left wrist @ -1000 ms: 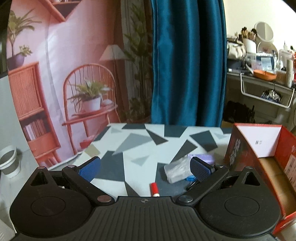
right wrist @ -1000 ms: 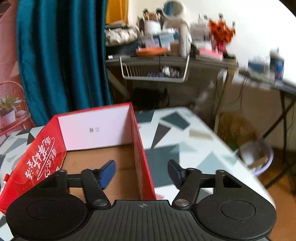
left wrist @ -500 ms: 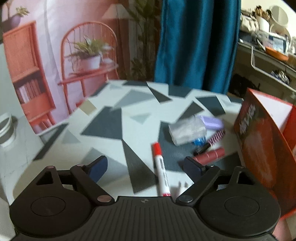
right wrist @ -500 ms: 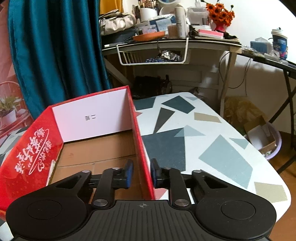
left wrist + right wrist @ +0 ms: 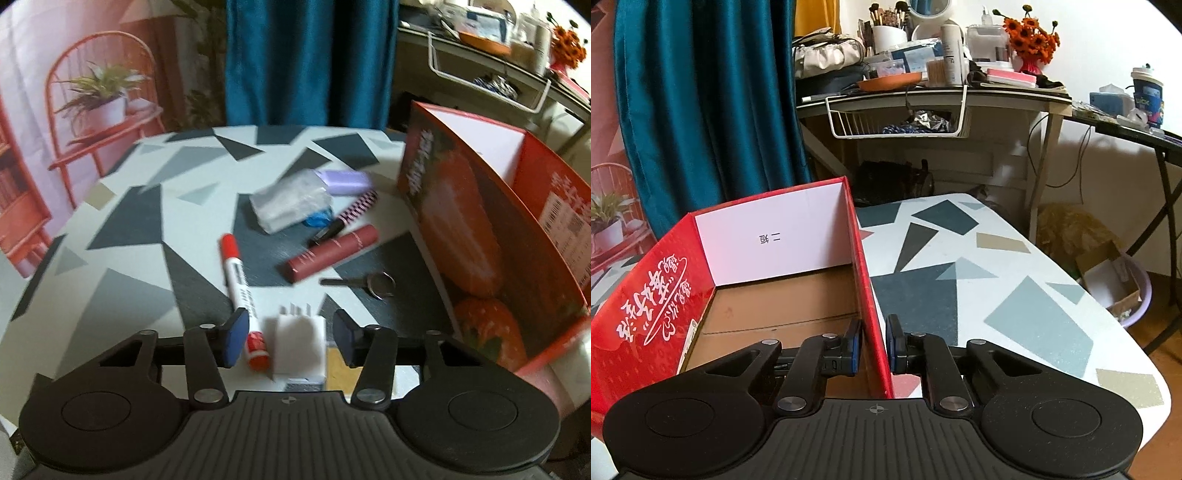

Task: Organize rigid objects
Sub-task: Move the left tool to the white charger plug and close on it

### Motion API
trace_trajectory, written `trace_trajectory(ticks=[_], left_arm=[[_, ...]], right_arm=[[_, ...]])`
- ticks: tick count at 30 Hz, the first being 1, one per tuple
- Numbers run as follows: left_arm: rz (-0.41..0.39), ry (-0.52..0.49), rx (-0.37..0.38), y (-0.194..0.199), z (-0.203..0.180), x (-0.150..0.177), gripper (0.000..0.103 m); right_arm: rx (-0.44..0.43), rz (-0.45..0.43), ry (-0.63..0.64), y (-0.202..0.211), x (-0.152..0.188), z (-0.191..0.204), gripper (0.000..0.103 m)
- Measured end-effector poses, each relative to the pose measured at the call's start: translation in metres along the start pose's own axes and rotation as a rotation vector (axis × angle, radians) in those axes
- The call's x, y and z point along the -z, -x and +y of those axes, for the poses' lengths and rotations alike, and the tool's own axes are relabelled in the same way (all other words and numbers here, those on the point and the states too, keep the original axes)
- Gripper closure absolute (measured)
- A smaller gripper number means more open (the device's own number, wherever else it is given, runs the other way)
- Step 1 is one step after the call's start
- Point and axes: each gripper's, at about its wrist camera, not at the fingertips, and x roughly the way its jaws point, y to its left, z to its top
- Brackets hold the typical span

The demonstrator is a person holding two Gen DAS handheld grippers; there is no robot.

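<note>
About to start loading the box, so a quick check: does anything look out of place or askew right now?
Nothing is spilled or broken. One oddity: the right gripper has its jaws clamped on the red cardboard box's side wall. The red-capped white marker and white plug adapter both sit between the left gripper's closing jaws.

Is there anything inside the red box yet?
No, in the right wrist view the red box shows only its bare cardboard floor.

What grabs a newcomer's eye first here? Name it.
The big red box, open and empty, with the right gripper clamped on its side wall. Left of it, small things litter the patterned table: a red-capped marker and a white charger between the left gripper's closing jaws.
</note>
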Motion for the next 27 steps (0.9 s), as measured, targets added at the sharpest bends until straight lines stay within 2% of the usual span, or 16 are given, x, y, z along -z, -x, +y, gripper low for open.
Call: trace_trajectory(ticks=[7, 18, 27], left_arm=[[0.043, 0.010, 0.005, -0.012, 0.001, 0.004, 0.051], [0.057, -0.001, 0.010, -0.019, 0.000, 0.005, 0.051], [0.077, 0.022, 0.013, -0.027, 0.004, 0.004, 0.051]], right_arm=[[-0.002, -0.010, 0.046, 0.005, 0.004, 0.004, 0.092], [-0.056, 0.015, 0.087, 0.006, 0.000, -0.001, 0.094], [-0.043, 0.181, 0.119, -0.007, -0.020, 0.006, 0.094]])
